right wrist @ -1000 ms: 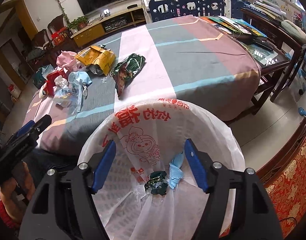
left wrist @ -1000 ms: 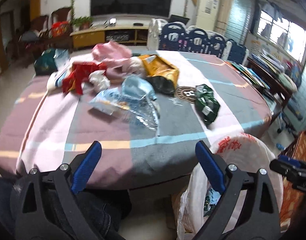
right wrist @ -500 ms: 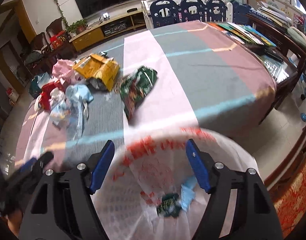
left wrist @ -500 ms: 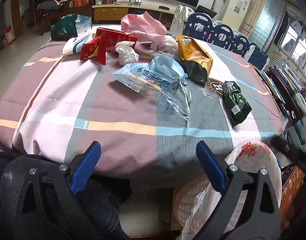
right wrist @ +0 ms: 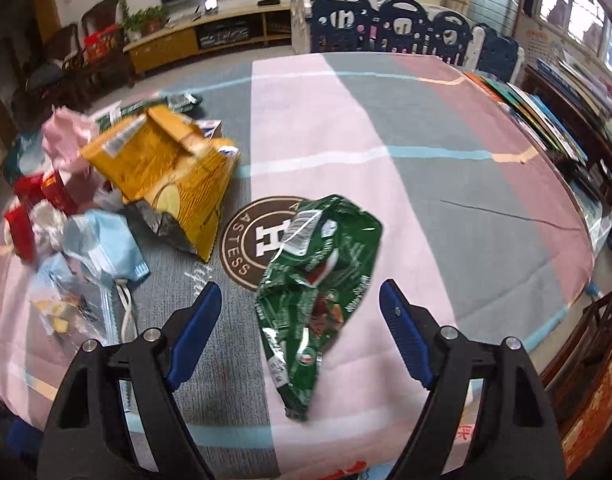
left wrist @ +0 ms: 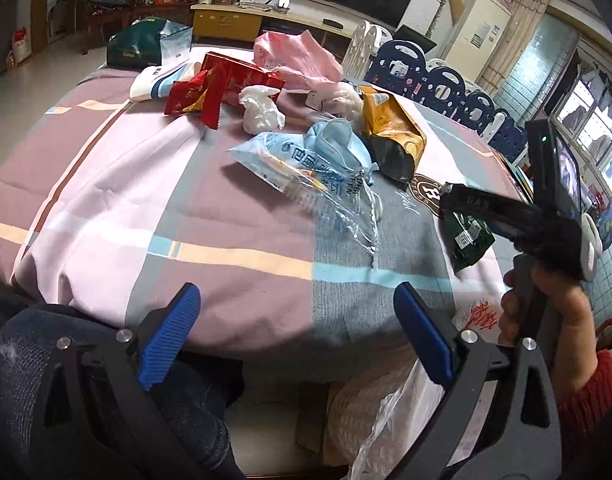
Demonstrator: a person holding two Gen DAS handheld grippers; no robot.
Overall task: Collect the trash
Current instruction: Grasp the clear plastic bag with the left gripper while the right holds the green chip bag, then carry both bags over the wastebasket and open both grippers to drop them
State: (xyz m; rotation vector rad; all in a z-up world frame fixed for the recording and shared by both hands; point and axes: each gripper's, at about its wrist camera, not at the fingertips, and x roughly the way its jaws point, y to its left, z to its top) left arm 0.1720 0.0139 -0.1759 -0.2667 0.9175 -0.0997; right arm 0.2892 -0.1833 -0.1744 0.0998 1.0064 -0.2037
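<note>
A crumpled green snack bag [right wrist: 319, 280] lies on the striped tablecloth, between the open fingers of my right gripper [right wrist: 300, 304], which hovers just short of it; it also shows in the left wrist view [left wrist: 467, 240]. A yellow chip bag [right wrist: 174, 168], a blue face mask [right wrist: 106, 244], a clear blue printed wrapper [left wrist: 302, 176], white tissue [left wrist: 262, 110], red wrappers [left wrist: 218, 88] and a pink bag [left wrist: 298, 56] lie heaped further left. My left gripper [left wrist: 298, 320] is open and empty at the table's near edge. A white-lined bin [left wrist: 389, 404] stands below the table.
The round table [right wrist: 485, 200] carries a brown logo print [right wrist: 242, 240]. Books [right wrist: 545, 120] lie on a side table at right. Blue-and-white fence panels [right wrist: 385, 24] stand behind. My right hand and its gripper body [left wrist: 545, 248] show in the left wrist view.
My right gripper has risen from over the bin to above the table, facing the green bag. My left gripper has lifted and tilted toward the trash pile.
</note>
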